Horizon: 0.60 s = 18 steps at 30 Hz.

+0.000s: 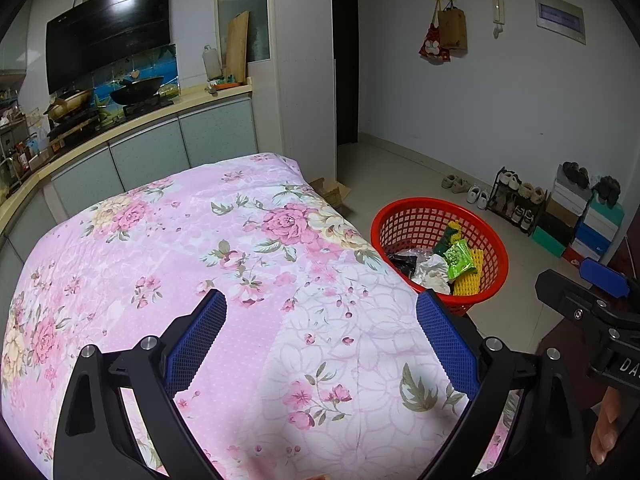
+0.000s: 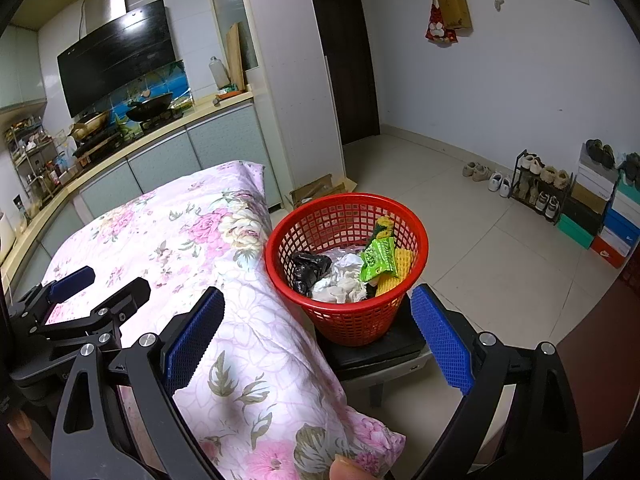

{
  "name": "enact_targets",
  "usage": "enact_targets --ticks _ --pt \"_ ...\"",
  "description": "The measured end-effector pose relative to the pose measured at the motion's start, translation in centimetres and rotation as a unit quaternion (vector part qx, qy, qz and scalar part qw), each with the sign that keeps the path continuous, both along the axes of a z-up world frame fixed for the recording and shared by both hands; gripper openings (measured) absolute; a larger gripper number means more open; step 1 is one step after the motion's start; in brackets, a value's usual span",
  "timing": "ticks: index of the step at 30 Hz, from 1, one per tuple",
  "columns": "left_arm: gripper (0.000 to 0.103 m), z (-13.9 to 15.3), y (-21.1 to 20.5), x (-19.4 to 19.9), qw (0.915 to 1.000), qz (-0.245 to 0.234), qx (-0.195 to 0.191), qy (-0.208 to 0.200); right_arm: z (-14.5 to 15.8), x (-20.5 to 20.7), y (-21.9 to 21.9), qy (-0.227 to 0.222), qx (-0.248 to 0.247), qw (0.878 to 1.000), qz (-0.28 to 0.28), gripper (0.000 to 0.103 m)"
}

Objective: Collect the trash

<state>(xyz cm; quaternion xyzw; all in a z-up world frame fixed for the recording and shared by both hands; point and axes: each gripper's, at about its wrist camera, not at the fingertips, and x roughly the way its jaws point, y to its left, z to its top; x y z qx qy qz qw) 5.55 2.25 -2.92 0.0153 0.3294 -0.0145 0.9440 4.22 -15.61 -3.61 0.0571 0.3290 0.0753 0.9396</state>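
A red mesh basket (image 2: 348,312) stands on a dark stool (image 2: 376,354) beside the table's right edge. Inside lie a green wrapper (image 2: 378,260), crumpled white paper (image 2: 342,282), a black bag (image 2: 308,270) and a yellow piece (image 2: 402,266). In the left wrist view the basket (image 1: 400,226) sits past the cloth's right edge. My left gripper (image 1: 321,308) hangs open over the pink floral cloth (image 1: 180,248), nothing between its fingers. My right gripper (image 2: 318,306) is open too, above the table edge just short of the basket, empty. No loose trash shows on the cloth.
A kitchen counter (image 1: 132,120) with woks and a stove runs behind the table. A cardboard box (image 2: 316,192) lies on the tiled floor near the basket. A shoe rack (image 2: 538,186) and stacked shoe boxes (image 2: 604,216) stand along the right wall. A thumb (image 2: 346,468) shows at the bottom.
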Motion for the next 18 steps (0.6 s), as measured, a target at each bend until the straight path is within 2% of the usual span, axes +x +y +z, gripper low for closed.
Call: enact_targets --ticks 11,16,18 --pt "0.093 0.0 -0.2 -0.2 1.0 -0.002 -0.001 -0.002 0.0 0.0 -0.1 0.002 0.001 1.0 -0.001 0.091" --pt "0.095 0.5 0.4 -1.1 0.9994 -0.012 -0.03 -0.013 0.1 -0.1 0.0 0.0 -0.001 1.0 0.002 0.091" --pt "0.095 0.7 1.5 -1.2 0.9992 -0.001 -0.037 -0.014 0.2 -0.5 0.1 -0.002 -0.002 1.0 0.007 0.091"
